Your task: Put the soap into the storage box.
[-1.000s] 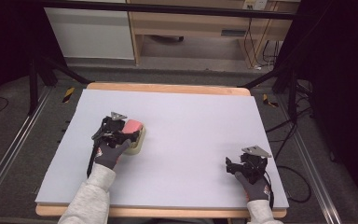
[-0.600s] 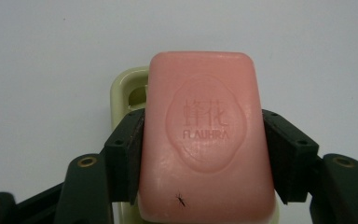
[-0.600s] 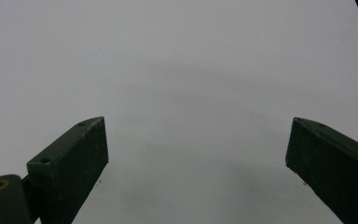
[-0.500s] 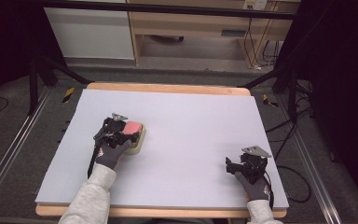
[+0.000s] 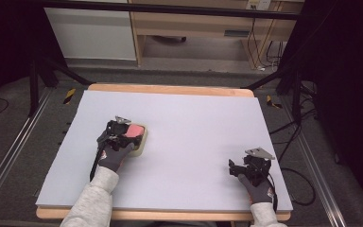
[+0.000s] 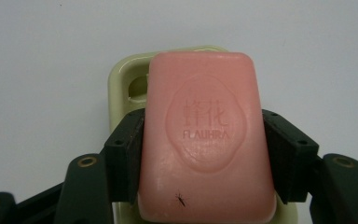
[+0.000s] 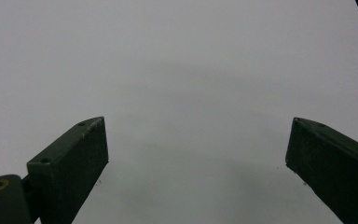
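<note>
The left gripper [image 6: 205, 154] has its jaws clamped on the two long sides of a pink rectangular bar of soap [image 6: 206, 135] stamped with a round crest. The bar lies over a pale yellow-green plastic soap dish [image 6: 128, 79], which sits on the grey-topped counter [image 5: 194, 123] toward its left edge, about midway between near and far edges.

Whether the bar is being lifted out or set down cannot be told. Either way, I judge the grip should stay level and square on the bar's flanks, since soap is slick and could squirt out, and the light dish may drag along.

The right gripper [image 5: 238, 169] rests near the counter's near right corner, jaws wide apart over bare surface, well apart from the dish. Nothing else stands on the counter.
</note>
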`<state>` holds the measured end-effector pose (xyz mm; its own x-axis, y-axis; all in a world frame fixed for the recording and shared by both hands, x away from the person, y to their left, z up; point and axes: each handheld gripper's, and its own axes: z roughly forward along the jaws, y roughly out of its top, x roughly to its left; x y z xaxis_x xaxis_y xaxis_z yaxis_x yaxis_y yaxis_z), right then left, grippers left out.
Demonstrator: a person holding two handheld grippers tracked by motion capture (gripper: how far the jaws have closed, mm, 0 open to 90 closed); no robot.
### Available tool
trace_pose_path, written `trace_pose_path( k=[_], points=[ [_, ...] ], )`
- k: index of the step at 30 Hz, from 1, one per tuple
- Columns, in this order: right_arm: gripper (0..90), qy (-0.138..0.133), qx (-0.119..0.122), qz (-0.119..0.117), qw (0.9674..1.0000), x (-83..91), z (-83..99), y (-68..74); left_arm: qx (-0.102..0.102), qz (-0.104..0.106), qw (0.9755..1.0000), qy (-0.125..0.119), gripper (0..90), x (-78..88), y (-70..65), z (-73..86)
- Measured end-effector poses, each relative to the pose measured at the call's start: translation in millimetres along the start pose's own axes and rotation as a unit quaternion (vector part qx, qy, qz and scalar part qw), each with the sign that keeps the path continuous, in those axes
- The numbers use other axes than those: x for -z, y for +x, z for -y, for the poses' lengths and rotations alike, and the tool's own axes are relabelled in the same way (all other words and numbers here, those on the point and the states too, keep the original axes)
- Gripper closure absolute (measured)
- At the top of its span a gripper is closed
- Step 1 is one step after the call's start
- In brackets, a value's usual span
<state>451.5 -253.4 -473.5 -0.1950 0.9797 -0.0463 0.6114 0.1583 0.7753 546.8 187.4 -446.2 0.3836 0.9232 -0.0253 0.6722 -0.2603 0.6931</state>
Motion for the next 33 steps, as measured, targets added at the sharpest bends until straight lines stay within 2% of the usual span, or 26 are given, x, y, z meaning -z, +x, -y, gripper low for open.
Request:
trace_pose_path(
  k=[33],
  points=[
    [5.9,0.0,0.0,0.0,1.0,0.3,0.1,-0.3,0.006,0.002,1.0,0.008,36.9,-7.0,1.5,3.2]
  ],
)
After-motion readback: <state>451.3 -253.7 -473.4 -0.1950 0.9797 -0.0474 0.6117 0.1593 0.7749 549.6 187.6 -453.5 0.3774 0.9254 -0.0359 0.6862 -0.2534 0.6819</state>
